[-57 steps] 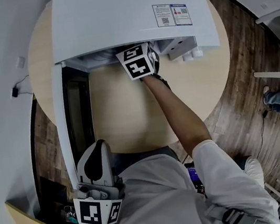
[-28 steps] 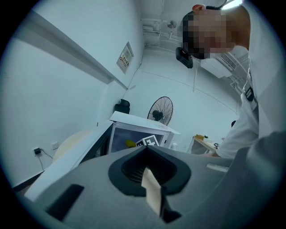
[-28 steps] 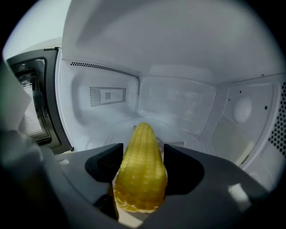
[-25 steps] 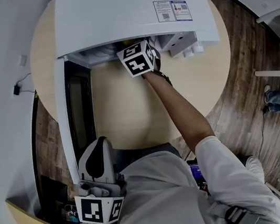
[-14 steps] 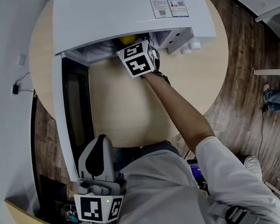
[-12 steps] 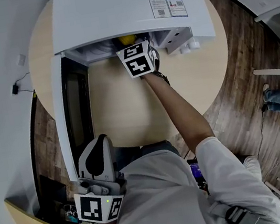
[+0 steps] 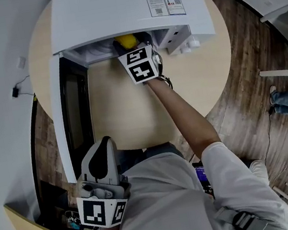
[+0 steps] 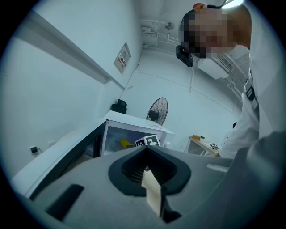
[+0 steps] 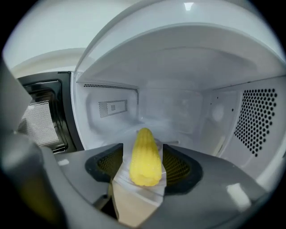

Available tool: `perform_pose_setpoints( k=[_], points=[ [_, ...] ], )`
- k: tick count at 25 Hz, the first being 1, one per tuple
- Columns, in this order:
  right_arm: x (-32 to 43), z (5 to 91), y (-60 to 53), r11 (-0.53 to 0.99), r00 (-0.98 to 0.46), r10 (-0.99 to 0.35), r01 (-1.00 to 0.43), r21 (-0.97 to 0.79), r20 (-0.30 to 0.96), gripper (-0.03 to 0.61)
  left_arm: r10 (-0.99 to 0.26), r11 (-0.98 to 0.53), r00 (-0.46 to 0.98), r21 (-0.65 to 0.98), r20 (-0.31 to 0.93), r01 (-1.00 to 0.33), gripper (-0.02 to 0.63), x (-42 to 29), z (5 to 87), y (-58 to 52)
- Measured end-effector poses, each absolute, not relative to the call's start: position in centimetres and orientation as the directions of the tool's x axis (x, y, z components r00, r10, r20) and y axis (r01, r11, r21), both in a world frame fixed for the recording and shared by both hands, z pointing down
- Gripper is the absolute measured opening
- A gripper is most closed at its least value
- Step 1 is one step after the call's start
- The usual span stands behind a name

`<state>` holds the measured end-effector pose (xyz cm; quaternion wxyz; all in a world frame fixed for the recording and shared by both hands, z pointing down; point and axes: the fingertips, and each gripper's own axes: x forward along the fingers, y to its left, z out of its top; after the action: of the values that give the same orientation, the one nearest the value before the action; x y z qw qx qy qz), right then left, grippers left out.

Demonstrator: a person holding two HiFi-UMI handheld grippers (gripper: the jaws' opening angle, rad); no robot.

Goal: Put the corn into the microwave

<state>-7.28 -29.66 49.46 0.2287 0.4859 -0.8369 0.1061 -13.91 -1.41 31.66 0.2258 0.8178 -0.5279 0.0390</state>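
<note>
The white boxy microwave carries two small printed stickers side by side on its top, one with blue and red marks; their print is too small to read. Each hand-held gripper bears a cube of black-and-white square markers and no legible writing.

The right hand-held gripper is clamped on the yellow cob of corn, its two jaws pressing the cob's sides. The cob runs lengthwise along the jaws, blunt end toward the camera and tapered tip pointing into the white cavity. In the head view the corn shows just under the front edge of the microwave's top, right ahead of this hand-held gripper's marker cube, at the mouth of the opening. Whether the cob touches the cavity floor cannot be told.

The dark-windowed microwave door stands swung open to the left over the round pale wooden surface.

The left hand-held gripper is held low beside the person's body, well apart from the corn, its jaws together with nothing between them
</note>
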Motion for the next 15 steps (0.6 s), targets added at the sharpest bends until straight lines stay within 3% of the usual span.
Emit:
perform_pose_setpoints(
  k=[15],
  points=[
    [-5.8,48.3,-26.8,0.533,-0.474,-0.745,-0.846,-0.007,0.47,0.282,-0.852,-0.356,0.445,0.319,0.275,-0.878,0.0,-11.9,30.8,-1.1]
  ],
)
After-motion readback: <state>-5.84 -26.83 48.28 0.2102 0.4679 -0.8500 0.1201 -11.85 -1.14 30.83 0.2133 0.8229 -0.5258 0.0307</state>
